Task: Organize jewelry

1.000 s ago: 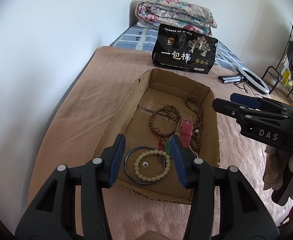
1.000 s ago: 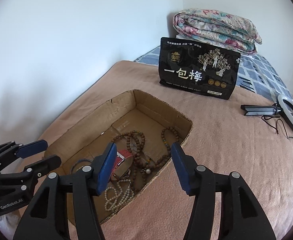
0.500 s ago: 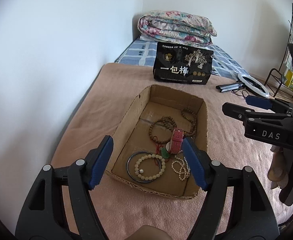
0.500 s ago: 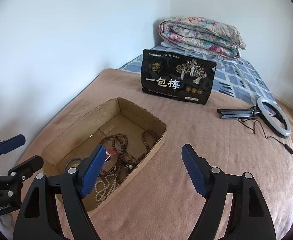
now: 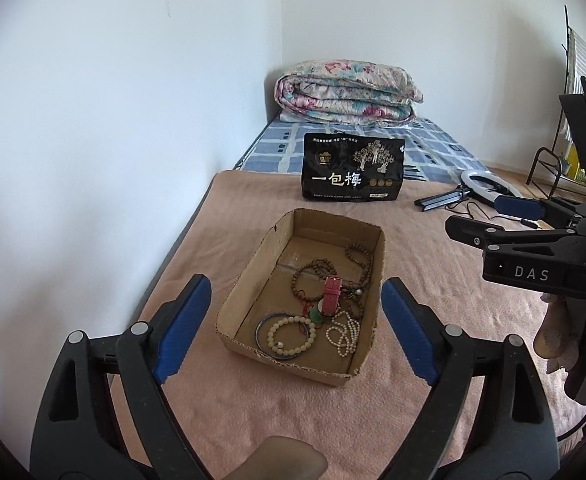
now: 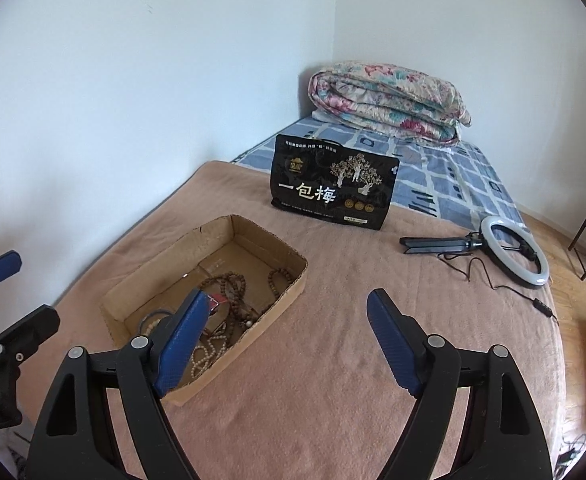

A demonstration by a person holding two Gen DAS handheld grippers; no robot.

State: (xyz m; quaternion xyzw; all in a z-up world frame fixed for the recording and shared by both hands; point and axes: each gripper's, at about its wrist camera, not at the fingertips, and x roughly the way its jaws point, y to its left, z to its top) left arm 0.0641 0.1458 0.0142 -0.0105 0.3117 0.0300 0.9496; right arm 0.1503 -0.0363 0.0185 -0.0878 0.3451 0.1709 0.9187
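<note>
Shallow rectangular brown cardboard tray (image 5: 249, 276) sitting on fuzzy pink blanket (image 5: 433, 280), long axis running away toward glossy black snack bag (image 5: 353, 174). Inside: cream round-bead bracelet (image 5: 291, 334) lying within thin blue bangle (image 5: 264, 322), red strap watch (image 5: 331, 290), brown wooden bead strands (image 5: 359, 258). Left gripper (image 5: 296, 326) hovering over near edge, jaws gaping wide, empty. Right gripper (image 6: 283, 338) hovering beside tray, jaws spread, empty.

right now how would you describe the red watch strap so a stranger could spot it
Find the open cardboard box on the pink blanket. The red watch strap lies near its middle among brown bead strings; it is the only flat red band, everything around it being round beads.
</note>
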